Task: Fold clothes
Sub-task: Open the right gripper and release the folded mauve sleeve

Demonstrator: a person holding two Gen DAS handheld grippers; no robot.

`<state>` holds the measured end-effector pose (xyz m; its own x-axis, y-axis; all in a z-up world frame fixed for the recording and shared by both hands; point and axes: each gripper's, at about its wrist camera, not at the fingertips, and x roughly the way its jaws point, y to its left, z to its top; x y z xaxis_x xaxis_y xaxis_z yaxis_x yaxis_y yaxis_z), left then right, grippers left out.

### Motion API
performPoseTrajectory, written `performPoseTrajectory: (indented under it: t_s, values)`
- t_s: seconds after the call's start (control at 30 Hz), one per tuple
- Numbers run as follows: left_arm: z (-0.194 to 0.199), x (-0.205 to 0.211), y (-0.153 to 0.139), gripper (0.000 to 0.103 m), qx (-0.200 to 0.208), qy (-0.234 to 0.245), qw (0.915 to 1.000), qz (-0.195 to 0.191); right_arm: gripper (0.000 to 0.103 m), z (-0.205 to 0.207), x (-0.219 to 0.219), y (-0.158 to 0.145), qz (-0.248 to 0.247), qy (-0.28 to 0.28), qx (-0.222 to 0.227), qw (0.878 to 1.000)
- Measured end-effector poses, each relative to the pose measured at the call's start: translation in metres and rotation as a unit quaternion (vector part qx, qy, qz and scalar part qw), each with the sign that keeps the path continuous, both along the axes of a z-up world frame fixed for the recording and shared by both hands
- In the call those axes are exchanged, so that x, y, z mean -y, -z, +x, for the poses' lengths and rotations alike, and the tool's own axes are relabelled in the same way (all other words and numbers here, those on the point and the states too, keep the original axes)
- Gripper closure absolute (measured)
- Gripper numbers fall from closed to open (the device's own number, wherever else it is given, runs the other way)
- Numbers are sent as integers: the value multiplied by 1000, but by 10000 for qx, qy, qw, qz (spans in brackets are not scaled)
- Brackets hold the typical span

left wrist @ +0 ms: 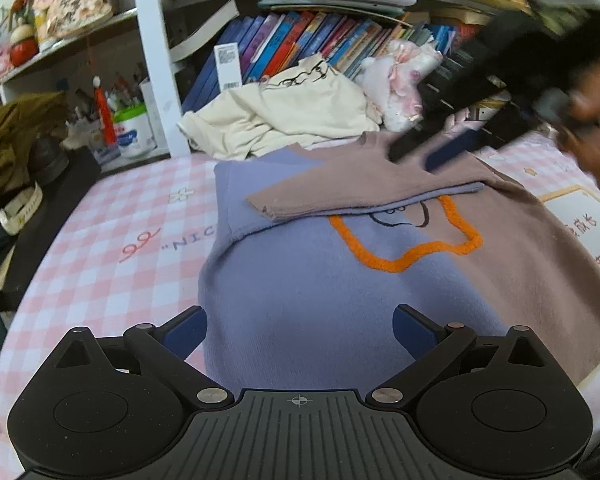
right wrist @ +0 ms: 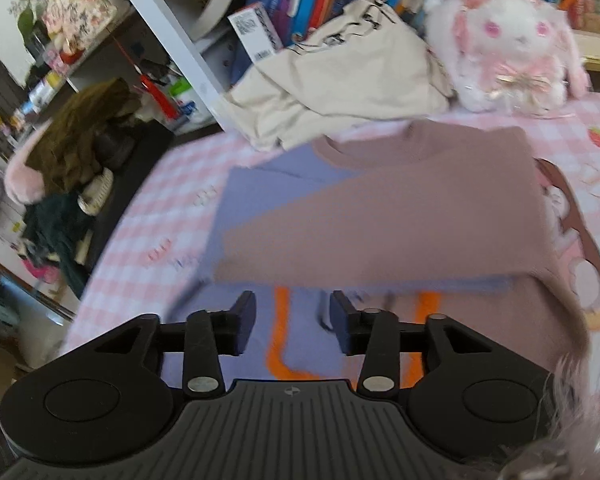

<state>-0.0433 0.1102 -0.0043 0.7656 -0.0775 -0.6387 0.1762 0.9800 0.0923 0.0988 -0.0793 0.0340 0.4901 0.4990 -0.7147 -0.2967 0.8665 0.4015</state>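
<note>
The lavender-and-mauve knit sweater with an orange looped outline on its chest (left wrist: 300,280) lies flat on the pink-and-white checked table (left wrist: 112,240), collar toward the bookshelf and hem toward both cameras, so its long axis runs straight away from the left hand-held gripper (left wrist: 299,328). That gripper hovers over the lavender hem with its jaws spread wide and nothing between them. One mauve sleeve (left wrist: 360,192) is already laid crosswise over the chest.

The right hand-held gripper (right wrist: 293,320) hangs above the chest motif, jaws part-open and empty; in the left wrist view it appears blurred near the collar. By my reading, the left is the nearer to the hem, which suggests it suits a hem-to-collar fold.

Legible writing: "NIC" in quotes and a red "99"-like squiggle on the table cloth, plus Chinese characters on a white card at the right. A crumpled cream T-shirt with a drawn face (right wrist: 340,80) and a white-and-pink plush rabbit (right wrist: 508,40) sit beyond the collar.
</note>
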Motion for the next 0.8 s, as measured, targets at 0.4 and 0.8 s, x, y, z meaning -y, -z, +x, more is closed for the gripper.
performPoseTrajectory:
  t_s: [0.4,0.8]
  values:
    - [-14,-1,-2,3,-257,56,9996,-83,43,-83,49,21,-746,205,41,9970]
    - [-23,-14,3,3,-926,-219,9950,-319,23,-142,102,34,-967,685,-183,9928]
